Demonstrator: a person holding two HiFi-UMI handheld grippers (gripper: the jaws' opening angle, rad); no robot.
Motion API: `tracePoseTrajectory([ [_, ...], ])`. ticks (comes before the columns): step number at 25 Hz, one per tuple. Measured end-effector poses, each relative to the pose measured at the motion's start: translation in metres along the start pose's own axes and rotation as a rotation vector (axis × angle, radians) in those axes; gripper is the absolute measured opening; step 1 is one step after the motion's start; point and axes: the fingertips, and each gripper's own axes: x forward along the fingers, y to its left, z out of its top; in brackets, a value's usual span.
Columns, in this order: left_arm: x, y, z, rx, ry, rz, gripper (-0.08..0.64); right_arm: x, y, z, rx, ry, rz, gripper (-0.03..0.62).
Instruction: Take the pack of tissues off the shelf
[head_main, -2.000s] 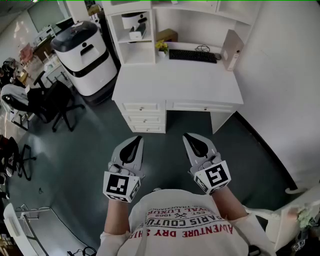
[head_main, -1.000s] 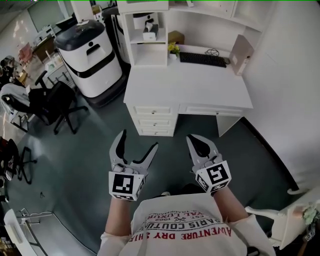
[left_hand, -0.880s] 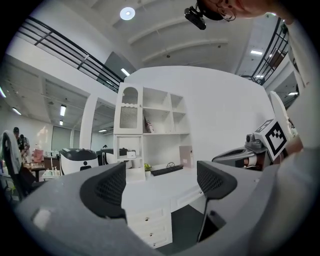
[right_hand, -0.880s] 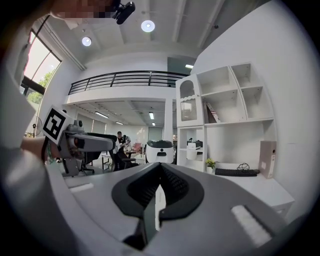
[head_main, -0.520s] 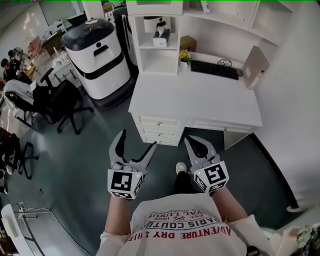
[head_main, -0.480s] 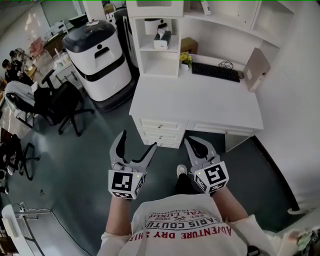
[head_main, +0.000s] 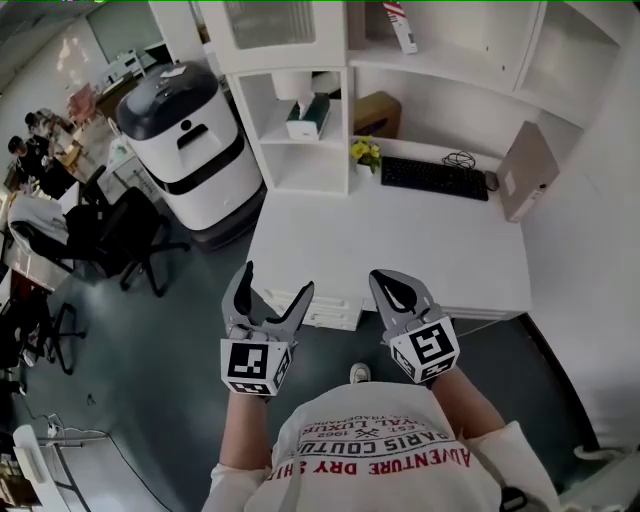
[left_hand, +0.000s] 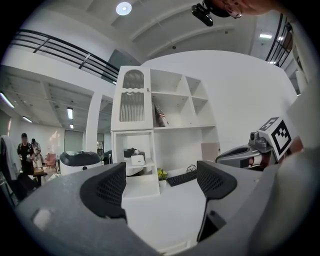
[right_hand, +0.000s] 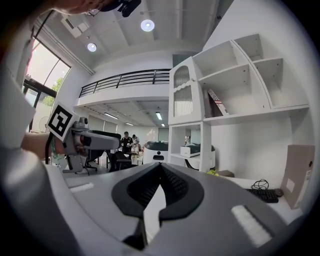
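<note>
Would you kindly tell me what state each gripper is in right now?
Left gripper: open, nothing between its jaws.
Right gripper: shut, holding nothing.

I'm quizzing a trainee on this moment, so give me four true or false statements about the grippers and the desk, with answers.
The left gripper is open and empty. True.
The right gripper holds the pack of tissues. False: its jaws are together, and the pack sits on the shelf.
The keyboard lies on the desk. True.
The yellow flowers stand on the shelf. False: they stand on the desk beside it.
</note>
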Motion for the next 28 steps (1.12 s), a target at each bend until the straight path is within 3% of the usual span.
tracePoseTrajectory([
  [7, 0.083, -0.006, -0.006, -0.028, 0.029, -0.002, 0.445, 0.032, -0.076, -0.009, 0.006, 0.013, 0.004, 0.0],
  [12, 0.13, 0.005, -0.015, -0.004, 0.062, -0.006, 0.445, 0.061, -0.11, -0.02, 0.035, 0.035, -0.011, 0.0],
  [28, 0.303, 0.114, -0.023, -0.027, 0.063, -0.05, 0.445, 0.201, -0.186, -0.001, 0.026, 0.037, -0.12, 0.0],
])
